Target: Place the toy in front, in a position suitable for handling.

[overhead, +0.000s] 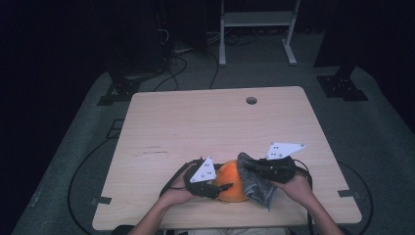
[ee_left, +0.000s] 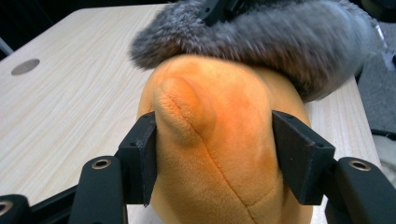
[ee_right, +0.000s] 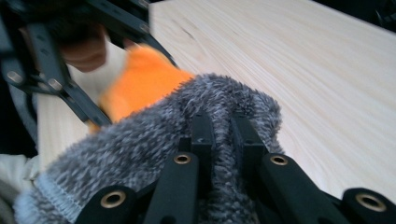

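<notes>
Low in the middle of the high view, near the front edge of the worktop [overhead: 161, 122], the left gripper [overhead: 222, 187] clamps an orange plush toy [overhead: 231, 182]. In the left gripper view its two jaws press into the toy's sides, one on each flank of the soft body [ee_left: 219, 154]. Just right of it in the high view, the right gripper [overhead: 246, 166] has its jaws pinched tight on a grey fuzzy cloth [overhead: 255, 182]. In the right gripper view the jaws stand almost together with the pile of the cloth [ee_right: 154, 140] bunched between and around them.

The cloth lies draped over the top and right side of the toy, touching it; in the left gripper view it crowns the toy along the upper edge of the frame [ee_left: 261, 37]. The step in hand looks like wiping the toy or covering it with the cloth, with one gripper steadying the toy while the other works the cloth. The next move probably calls for drawing the cloth across the orange surface while the left grip stays firm, so the soft toy does not roll or squash out.

There are no containers on the worktop; a round hole [overhead: 251, 100] sits in it toward the upper middle of the high view.
</notes>
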`<action>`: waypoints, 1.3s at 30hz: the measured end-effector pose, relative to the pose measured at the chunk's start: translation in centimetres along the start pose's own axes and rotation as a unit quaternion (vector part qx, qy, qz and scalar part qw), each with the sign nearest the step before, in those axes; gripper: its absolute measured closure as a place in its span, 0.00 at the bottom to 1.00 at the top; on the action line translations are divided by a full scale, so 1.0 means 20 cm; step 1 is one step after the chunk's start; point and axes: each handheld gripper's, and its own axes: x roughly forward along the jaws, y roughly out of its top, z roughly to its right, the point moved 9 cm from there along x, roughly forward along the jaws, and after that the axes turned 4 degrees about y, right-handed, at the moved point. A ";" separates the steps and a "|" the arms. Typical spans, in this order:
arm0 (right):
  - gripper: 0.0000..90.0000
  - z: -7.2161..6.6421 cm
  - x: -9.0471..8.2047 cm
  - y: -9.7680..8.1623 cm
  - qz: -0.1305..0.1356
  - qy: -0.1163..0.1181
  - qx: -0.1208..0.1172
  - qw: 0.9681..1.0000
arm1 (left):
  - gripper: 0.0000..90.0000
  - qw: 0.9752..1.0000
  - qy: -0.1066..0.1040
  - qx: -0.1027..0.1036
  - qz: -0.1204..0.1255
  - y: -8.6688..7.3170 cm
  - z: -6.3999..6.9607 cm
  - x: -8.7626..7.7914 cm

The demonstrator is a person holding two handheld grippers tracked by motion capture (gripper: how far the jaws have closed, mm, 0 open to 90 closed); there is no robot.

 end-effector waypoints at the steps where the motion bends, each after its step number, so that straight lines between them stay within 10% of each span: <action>1: 0.90 0.00 -0.01 -0.01 0.007 0.004 0.008 1.000 | 0.42 1.000 -0.001 0.003 0.000 0.00 0.00 0.01; 8: 0.90 -0.13 0.02 0.08 0.023 0.032 -0.034 0.999 | 0.42 1.000 0.006 -0.022 -0.010 -0.02 -0.03 0.01; 17: 0.90 -0.09 -0.02 -0.03 0.020 0.015 -0.005 1.000 | 0.43 0.996 0.021 -0.083 -0.018 -0.07 -0.12 0.02; 25: 0.90 -0.10 0.07 -0.02 0.010 0.005 -0.033 0.999 | 0.29 0.996 0.045 -0.061 0.039 0.02 -0.17 -0.06; 27: 0.90 -0.08 0.09 -0.01 0.012 -0.002 -0.033 0.999 | 0.48 0.997 0.052 -0.048 0.029 0.00 -0.16 -0.05; 35: 0.90 0.00 0.02 -0.09 -0.002 -0.043 -0.012 0.999 | 0.50 0.995 0.062 -0.071 0.007 -0.04 -0.19 -0.01; 39: 0.90 -0.07 0.01 -0.05 0.019 -0.021 -0.012 1.000 | 0.50 0.994 0.075 -0.078 -0.004 -0.06 -0.21 0.00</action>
